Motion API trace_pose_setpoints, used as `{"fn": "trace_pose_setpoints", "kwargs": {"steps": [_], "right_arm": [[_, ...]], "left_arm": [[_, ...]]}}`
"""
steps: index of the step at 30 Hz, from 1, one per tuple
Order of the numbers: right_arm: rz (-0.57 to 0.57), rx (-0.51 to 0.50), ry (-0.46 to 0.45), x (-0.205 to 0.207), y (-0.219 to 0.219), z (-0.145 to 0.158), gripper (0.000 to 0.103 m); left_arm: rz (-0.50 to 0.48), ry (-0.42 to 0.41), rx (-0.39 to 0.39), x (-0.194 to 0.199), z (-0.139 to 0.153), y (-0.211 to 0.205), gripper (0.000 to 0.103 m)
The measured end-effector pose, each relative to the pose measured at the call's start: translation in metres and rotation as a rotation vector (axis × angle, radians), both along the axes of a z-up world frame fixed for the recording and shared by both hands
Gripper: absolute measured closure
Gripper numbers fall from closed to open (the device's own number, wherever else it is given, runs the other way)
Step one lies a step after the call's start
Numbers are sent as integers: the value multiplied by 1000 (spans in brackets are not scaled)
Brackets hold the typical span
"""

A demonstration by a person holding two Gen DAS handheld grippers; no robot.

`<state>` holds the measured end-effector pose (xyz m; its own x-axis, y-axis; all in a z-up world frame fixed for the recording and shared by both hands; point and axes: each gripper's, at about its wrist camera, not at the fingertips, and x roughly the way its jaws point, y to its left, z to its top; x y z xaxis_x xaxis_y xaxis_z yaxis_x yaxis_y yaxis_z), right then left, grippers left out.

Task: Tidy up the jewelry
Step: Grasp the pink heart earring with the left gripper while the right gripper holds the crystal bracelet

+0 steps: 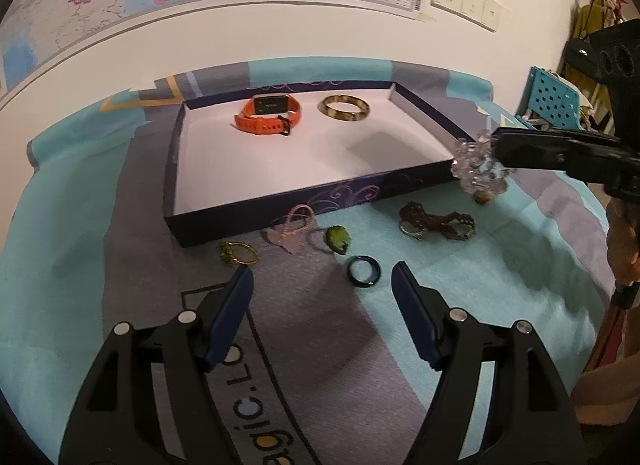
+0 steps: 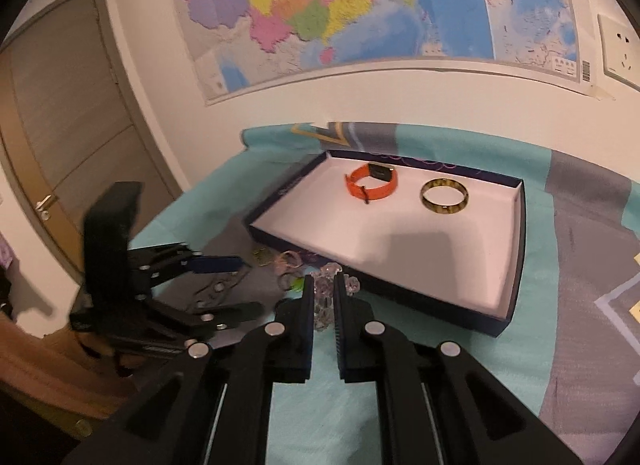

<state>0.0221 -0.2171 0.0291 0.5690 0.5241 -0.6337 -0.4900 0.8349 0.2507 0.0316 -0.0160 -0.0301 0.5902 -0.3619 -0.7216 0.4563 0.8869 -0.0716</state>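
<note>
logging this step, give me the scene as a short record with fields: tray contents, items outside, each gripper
tray: orange watch and gold bangle inside
outside tray: dark ring, green stone ring, gold-green ring, pink beaded piece, brown lace bracelet, all on the cloth
left gripper: jaws open, empty, above the cloth
right gripper: jaws shut on clear crystal bracelet, by the tray's near right corner
</note>
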Motion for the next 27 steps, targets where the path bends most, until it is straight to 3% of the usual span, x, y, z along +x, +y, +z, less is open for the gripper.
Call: {"fn": "trace_pose_setpoints", "kwargs": {"steps": [9, 16, 19, 22, 25, 27], "right_arm": [[14, -59, 131, -14, 1, -47, 95], [3, -83, 149, -18, 0, -61, 94], [-8, -106, 148, -17, -1, -63, 87], [-11, -96, 147, -16, 0, -64, 69], [-4, -99, 145, -14, 6, -66, 68], [3, -104, 142, -13, 9, -66, 74]], "left_arm": [[-68, 46, 1, 1, -9, -14, 42], [-87, 74, 7, 8, -15, -26, 59], [-96, 74, 16, 9, -15, -33, 60], [-92, 70, 29, 11, -15, -37, 65], [-85, 70, 33, 13, -15, -37, 71], [-79, 71, 30, 13, -15, -35, 76]]}}
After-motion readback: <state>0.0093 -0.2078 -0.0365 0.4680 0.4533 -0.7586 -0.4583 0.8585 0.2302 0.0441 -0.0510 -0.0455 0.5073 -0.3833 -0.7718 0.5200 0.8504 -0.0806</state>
